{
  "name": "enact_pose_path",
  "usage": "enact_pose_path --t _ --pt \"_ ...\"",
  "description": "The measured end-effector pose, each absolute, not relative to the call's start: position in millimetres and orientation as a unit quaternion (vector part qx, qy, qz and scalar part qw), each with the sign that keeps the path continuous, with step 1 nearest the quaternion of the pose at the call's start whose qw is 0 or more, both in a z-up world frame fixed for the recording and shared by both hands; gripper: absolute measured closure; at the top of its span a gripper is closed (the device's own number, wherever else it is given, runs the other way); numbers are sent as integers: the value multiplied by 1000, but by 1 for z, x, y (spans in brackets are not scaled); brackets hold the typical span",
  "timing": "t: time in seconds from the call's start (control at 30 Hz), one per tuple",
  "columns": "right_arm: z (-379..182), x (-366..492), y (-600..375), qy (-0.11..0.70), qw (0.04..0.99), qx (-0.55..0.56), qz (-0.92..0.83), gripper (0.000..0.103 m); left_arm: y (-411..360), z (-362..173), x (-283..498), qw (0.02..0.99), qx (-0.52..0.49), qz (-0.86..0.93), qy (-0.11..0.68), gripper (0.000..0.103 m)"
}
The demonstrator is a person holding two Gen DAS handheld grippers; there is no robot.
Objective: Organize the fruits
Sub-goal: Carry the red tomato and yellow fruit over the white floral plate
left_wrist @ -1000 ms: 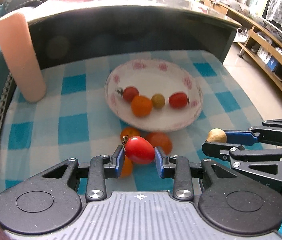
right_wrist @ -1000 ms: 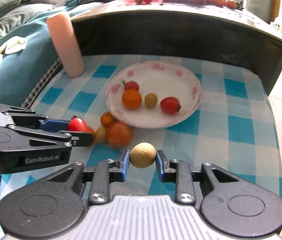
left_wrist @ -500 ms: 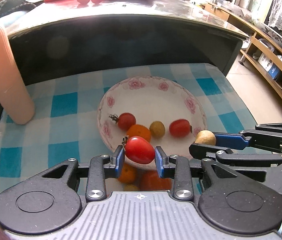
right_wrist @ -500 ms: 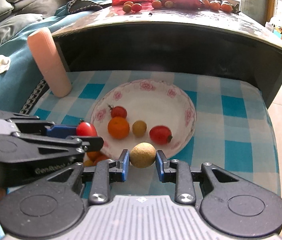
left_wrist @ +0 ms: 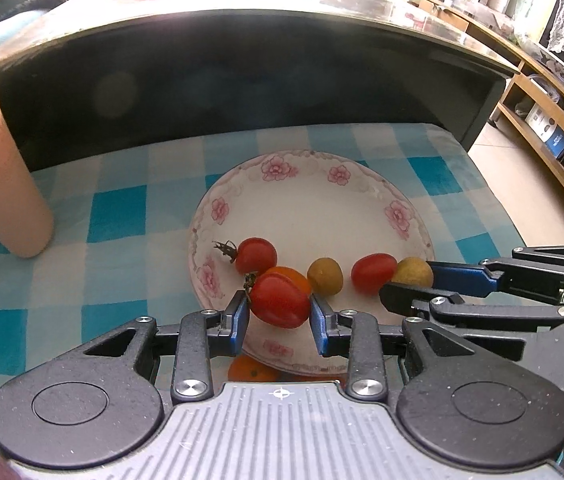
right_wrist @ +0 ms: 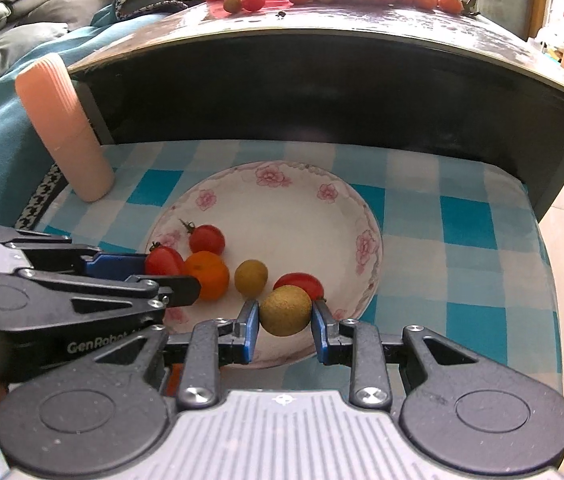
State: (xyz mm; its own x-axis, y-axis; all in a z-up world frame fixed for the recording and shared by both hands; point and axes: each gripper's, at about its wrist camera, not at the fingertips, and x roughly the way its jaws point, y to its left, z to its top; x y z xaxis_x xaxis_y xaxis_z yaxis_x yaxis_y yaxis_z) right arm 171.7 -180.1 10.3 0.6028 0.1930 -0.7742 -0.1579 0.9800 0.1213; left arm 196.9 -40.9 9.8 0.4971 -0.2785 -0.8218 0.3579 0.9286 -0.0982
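The left hand-held gripper [left_wrist: 280, 316] pinches a red tomato [left_wrist: 280, 299]; the right hand-held gripper [right_wrist: 285, 329] pinches a tan fruit [right_wrist: 285, 310], both over the plate [left_wrist: 321, 216].

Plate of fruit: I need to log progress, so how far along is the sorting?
Four fruits already lie in the plate. In hand: left gripper holds a red tomato, right gripper a tan fruit, both over the plate. Left: releasing them; an orange fruit remains beside the plate.

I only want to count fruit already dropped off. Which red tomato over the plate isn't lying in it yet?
The red tomato clamped in the left tool. The other two red tomatoes lie loose on the plate.
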Motion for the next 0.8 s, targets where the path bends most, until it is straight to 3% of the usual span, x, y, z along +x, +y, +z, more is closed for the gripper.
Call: enact_pose_path --t 0.8 --pt "6 205 -189 426 901 29 84 61 -51 3 230 870 32 -165 464 64"
